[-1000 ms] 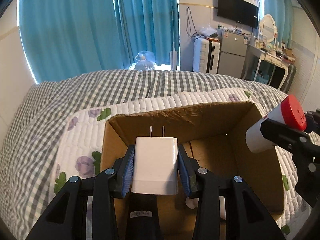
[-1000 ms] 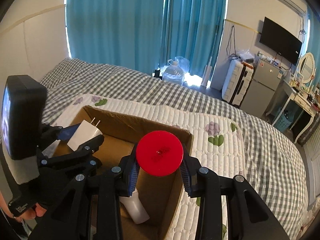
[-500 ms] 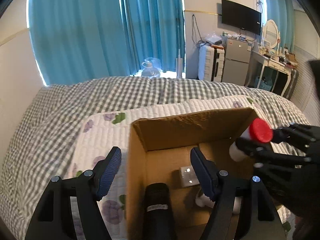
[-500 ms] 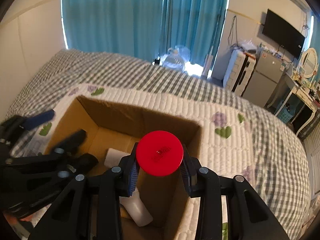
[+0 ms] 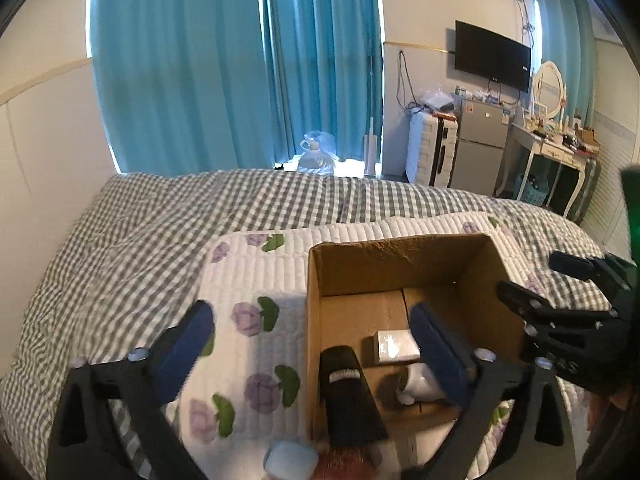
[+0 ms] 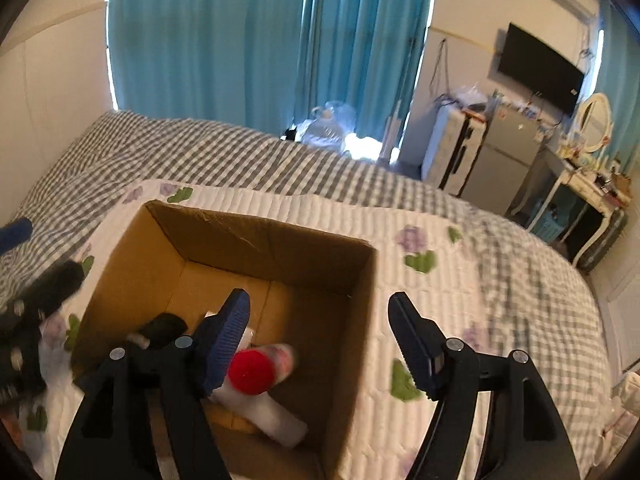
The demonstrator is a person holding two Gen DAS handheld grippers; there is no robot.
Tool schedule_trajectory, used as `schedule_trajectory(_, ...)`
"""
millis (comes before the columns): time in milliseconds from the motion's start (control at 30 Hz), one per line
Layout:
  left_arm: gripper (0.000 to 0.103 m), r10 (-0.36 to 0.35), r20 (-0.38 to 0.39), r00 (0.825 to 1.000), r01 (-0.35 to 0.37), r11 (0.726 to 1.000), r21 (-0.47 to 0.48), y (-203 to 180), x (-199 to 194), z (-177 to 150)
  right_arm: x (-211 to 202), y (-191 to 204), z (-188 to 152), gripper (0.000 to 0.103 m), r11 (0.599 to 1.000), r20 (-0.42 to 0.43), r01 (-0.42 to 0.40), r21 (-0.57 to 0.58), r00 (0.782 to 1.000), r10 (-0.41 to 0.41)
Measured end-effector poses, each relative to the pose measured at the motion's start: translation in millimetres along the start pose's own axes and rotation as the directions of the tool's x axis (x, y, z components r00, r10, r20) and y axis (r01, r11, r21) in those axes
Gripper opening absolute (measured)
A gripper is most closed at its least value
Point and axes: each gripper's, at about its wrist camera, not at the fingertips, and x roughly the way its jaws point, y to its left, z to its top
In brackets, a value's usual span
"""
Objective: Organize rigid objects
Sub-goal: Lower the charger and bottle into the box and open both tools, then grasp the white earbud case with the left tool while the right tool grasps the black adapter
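An open cardboard box (image 5: 400, 252) (image 6: 264, 236) sits on a white floral quilt. Inside it lie a white charger (image 5: 397, 345), a white bottle (image 5: 416, 386) (image 6: 268, 416) and a red-capped white bottle (image 6: 256, 370), blurred. My left gripper (image 5: 316, 340) is open and empty over the box's left wall. My right gripper (image 6: 320, 336) is open and empty above the box; it also shows in the left wrist view (image 5: 560, 292) at the box's right side.
The quilt (image 5: 256, 272) lies on a grey checked bedspread (image 5: 140, 240). A small white object (image 5: 290, 458) and something reddish sit near the box's near edge. Teal curtains, a suitcase, a fridge and a dressing table stand beyond the bed.
My left gripper opened and let the charger fall into the box, then drew left. My right gripper has just opened and the red-capped bottle has dropped into the box.
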Motion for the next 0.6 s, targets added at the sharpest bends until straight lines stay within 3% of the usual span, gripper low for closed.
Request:
schedule_trajectory(300,0.103,-0.018,0.016,1.000,0.018,1.000,0.021,-3,-74,-31,-93,5,-53,0.092,0.999,0.015,0.045,0.007,0.999,-0.045)
schedule_trajectory(500,0.103,-0.030,-0.013,0.999,0.030,0.999,0.028,-13,-77,-67,-107,8,-99,0.094,0.998,-0.003,0.027,0.055,1.000,-0.027)
schedule_trajectory(600,0.103,-0.016,-0.073,0.997,0.016,1.000,-0.008,-12,-60,-86,-94,9,-119,0.094,0.994,-0.040,0.028,0.109,0.999,-0.024)
